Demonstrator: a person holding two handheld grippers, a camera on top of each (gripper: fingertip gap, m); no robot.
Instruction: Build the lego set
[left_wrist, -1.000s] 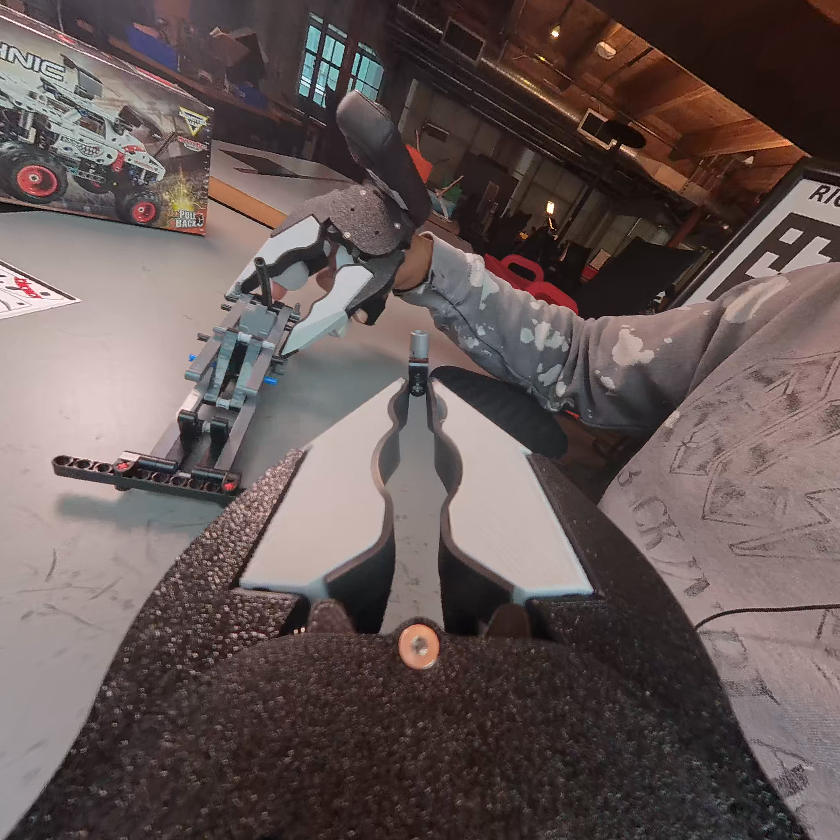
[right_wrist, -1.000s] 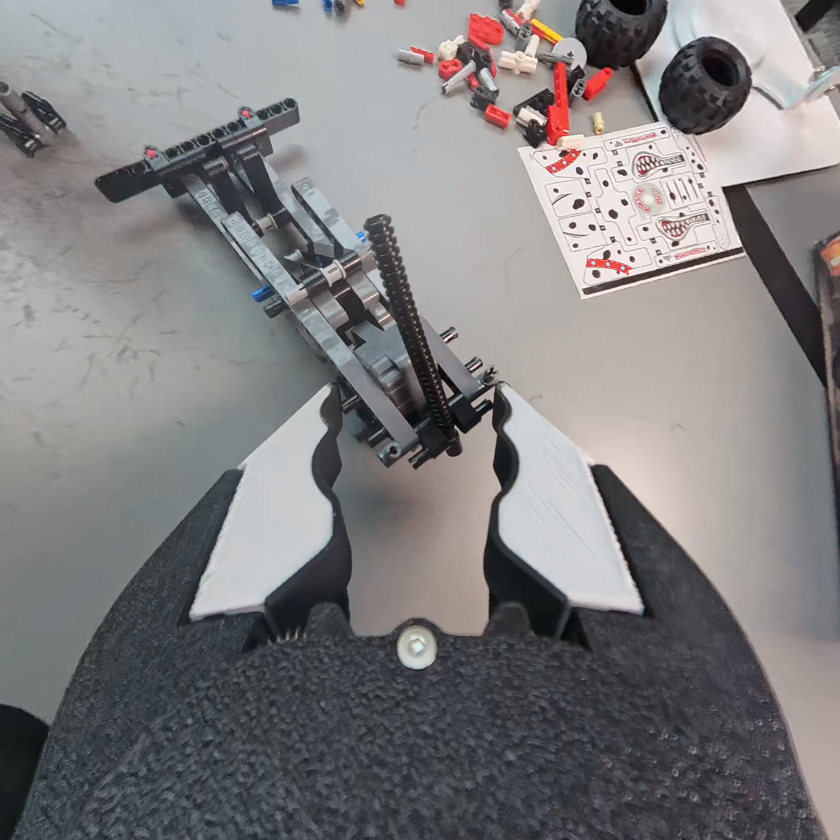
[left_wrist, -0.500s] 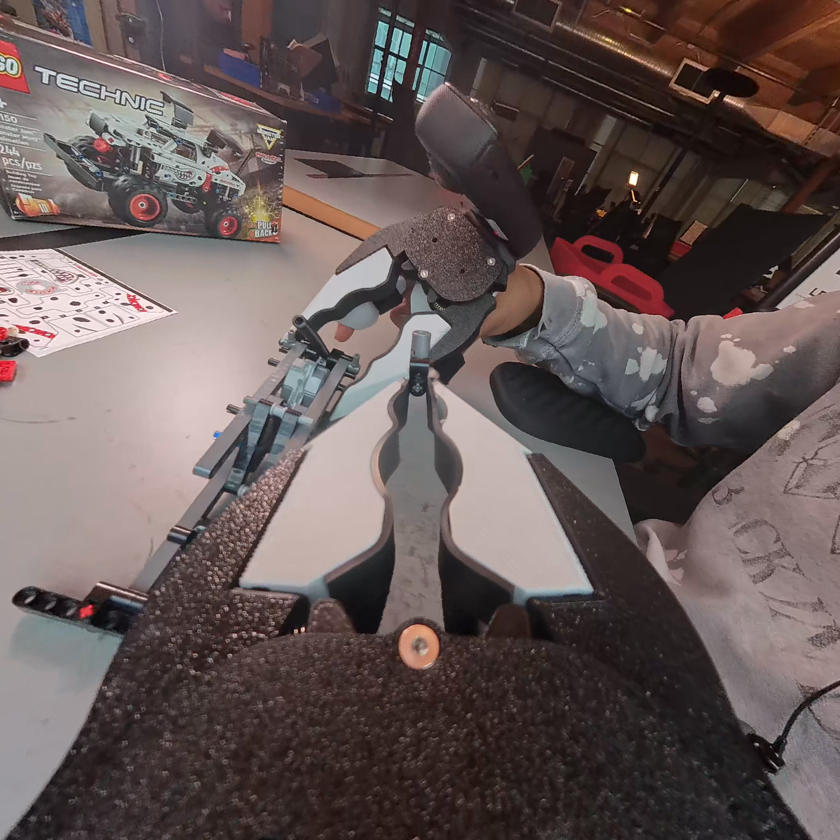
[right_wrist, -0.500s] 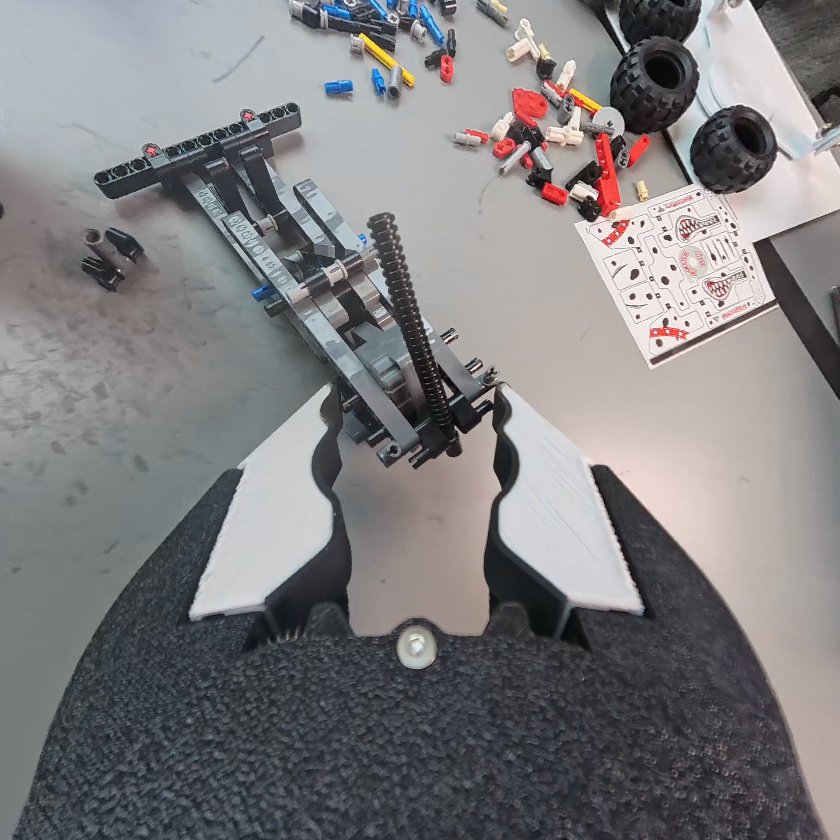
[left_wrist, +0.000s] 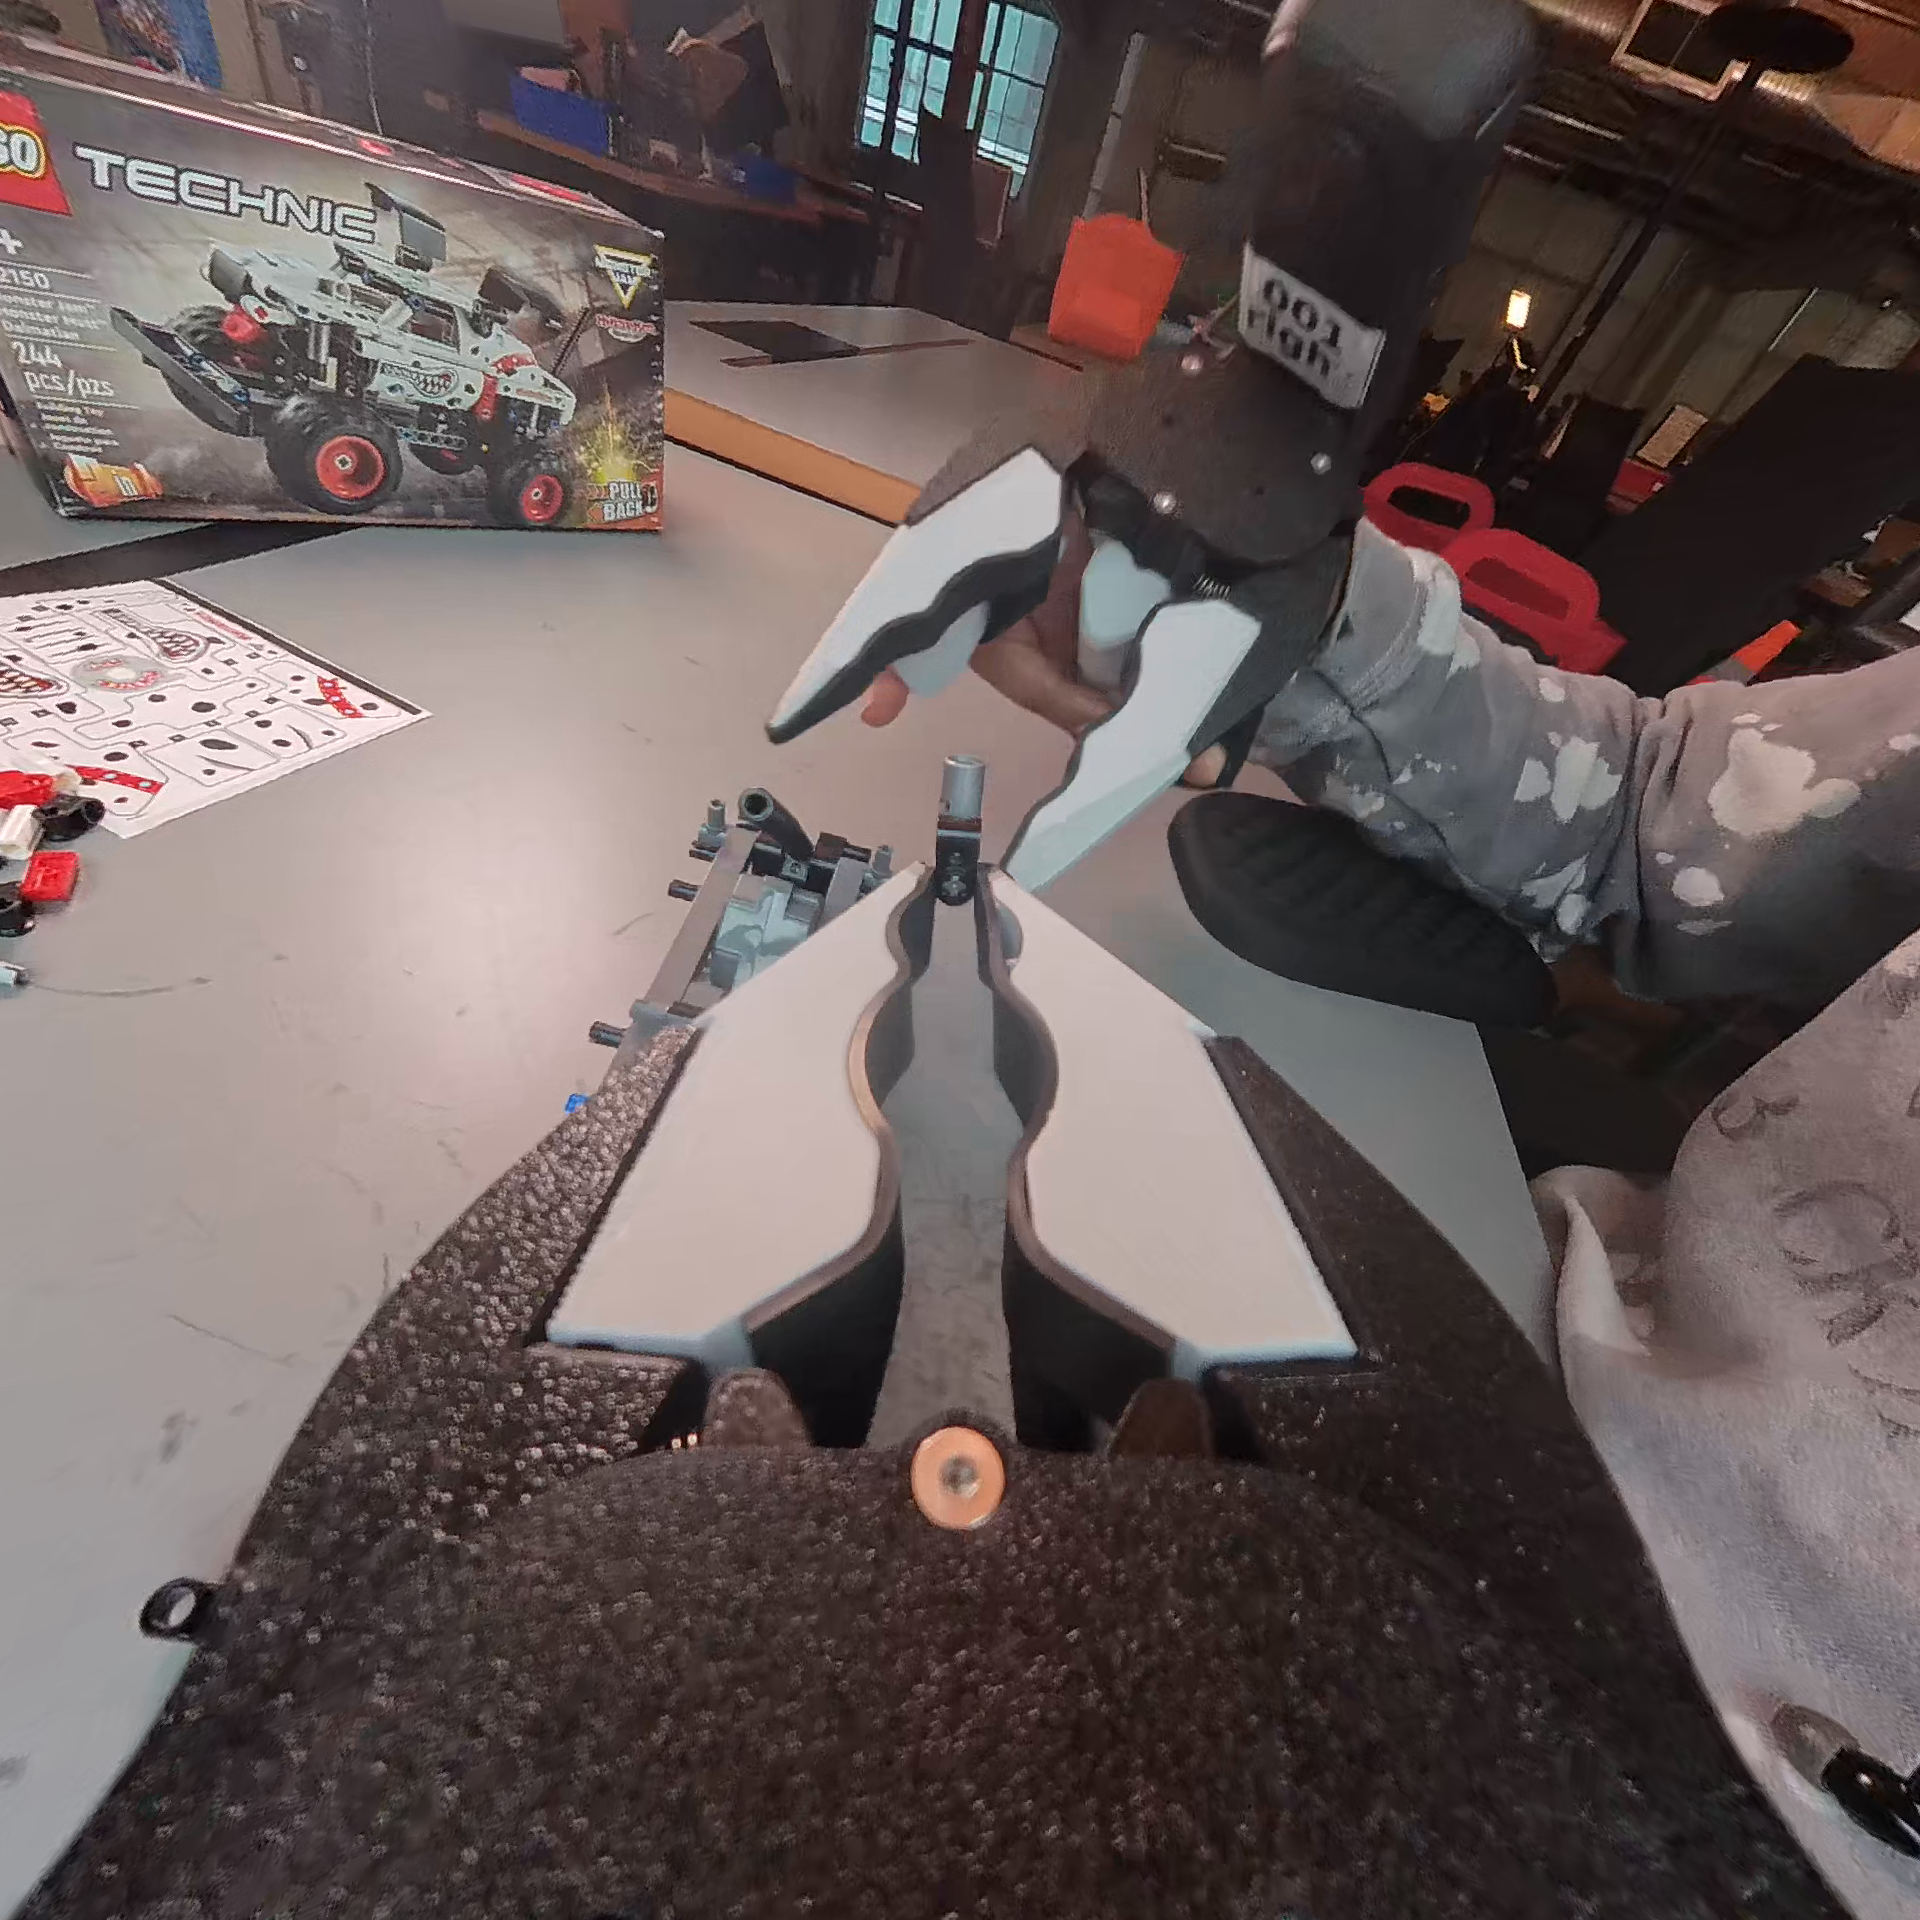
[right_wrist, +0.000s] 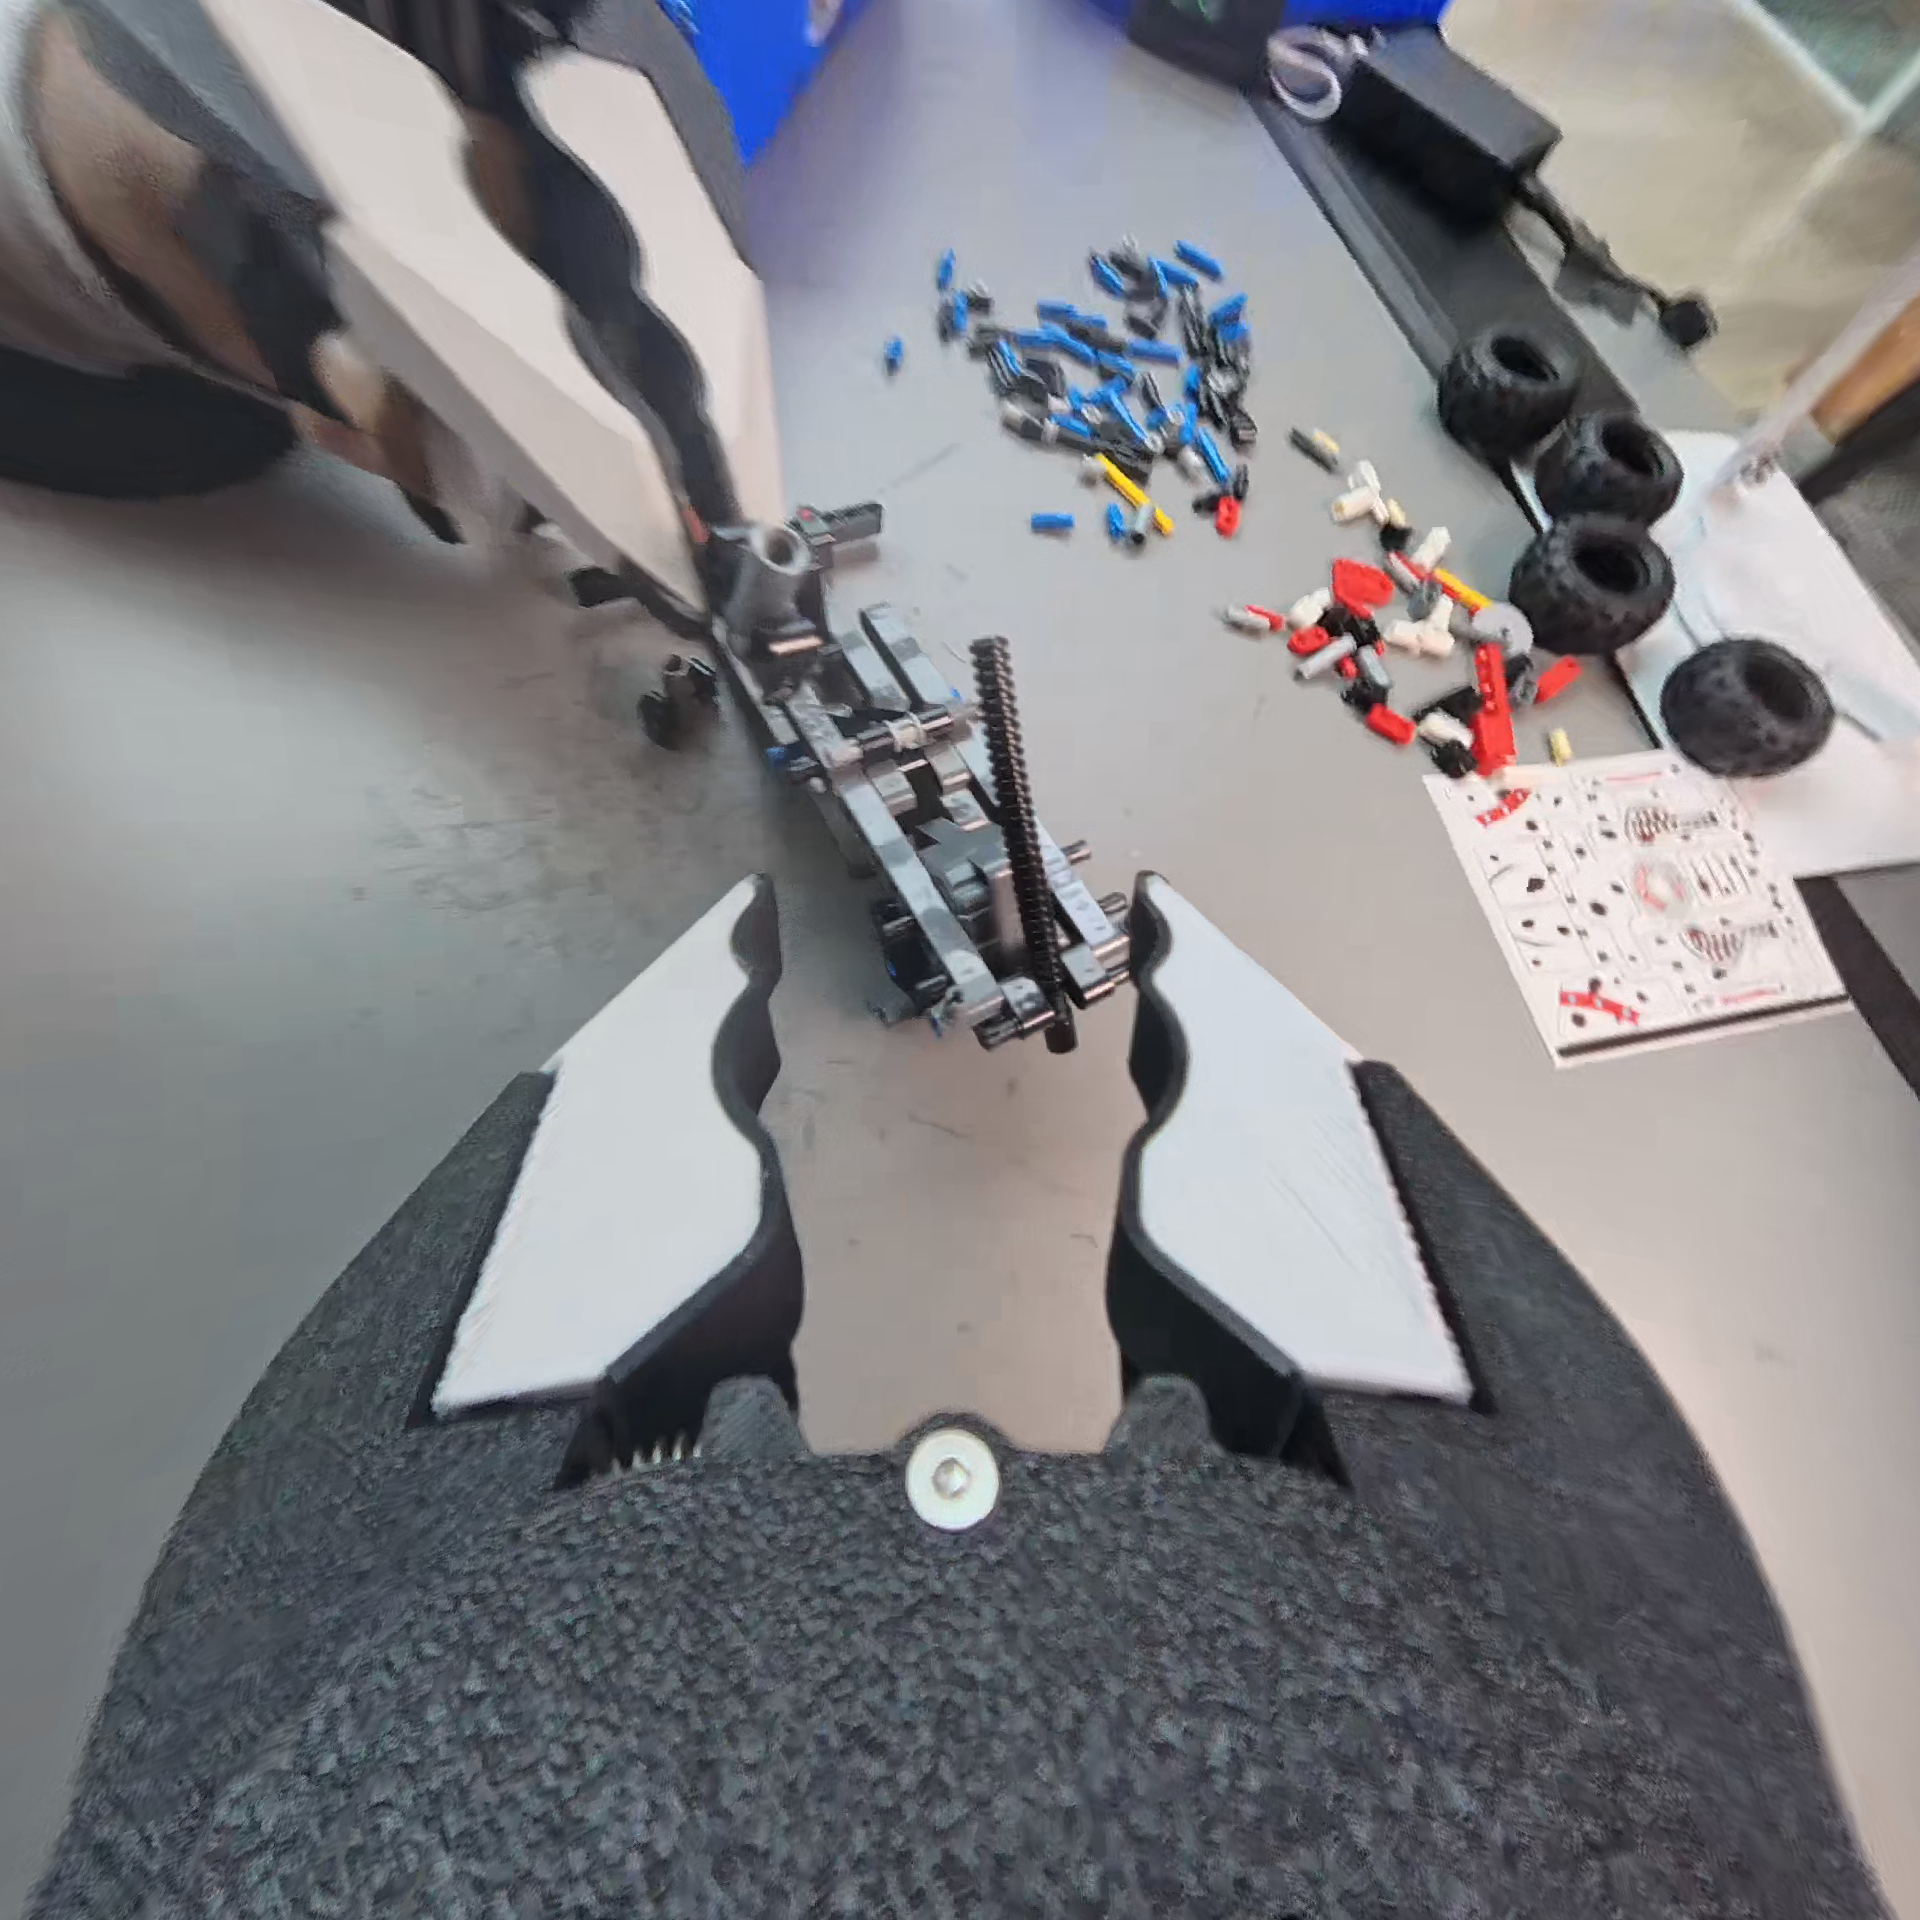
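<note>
chassis (right_wrist: 914, 790): our landmark. Long grey-black frame lying flat on the table (right_wrist: 312, 935), between both grippers.
left gripper (left_wrist: 954, 883): jaws clenched on a small grey-black connector (left_wrist: 958, 831), held just above the chassis end nearest it.
right gripper (right_wrist: 951, 914): jaws released, wide apart, straddling the other chassis end. We can't tell if the tips touch it.
spring (right_wrist: 1023, 831): black ribbed rod rising at a tilt from the chassis end by the right gripper.
handling: we judge the chassis light, stiff along its length, with pinned joints that could pop under side load. Hold the side beams, not the spring. Connector is tiny and smooth, so it could twist in the pinch.
loose parts (right_wrist: 1122, 384): well right of the chassis, tires (right_wrist: 1590, 582) beyond.
hidden: left gripper covers most of the chassis in its own view. Right wrist view is motion-blurred, so the target hole is unclear.
</note>
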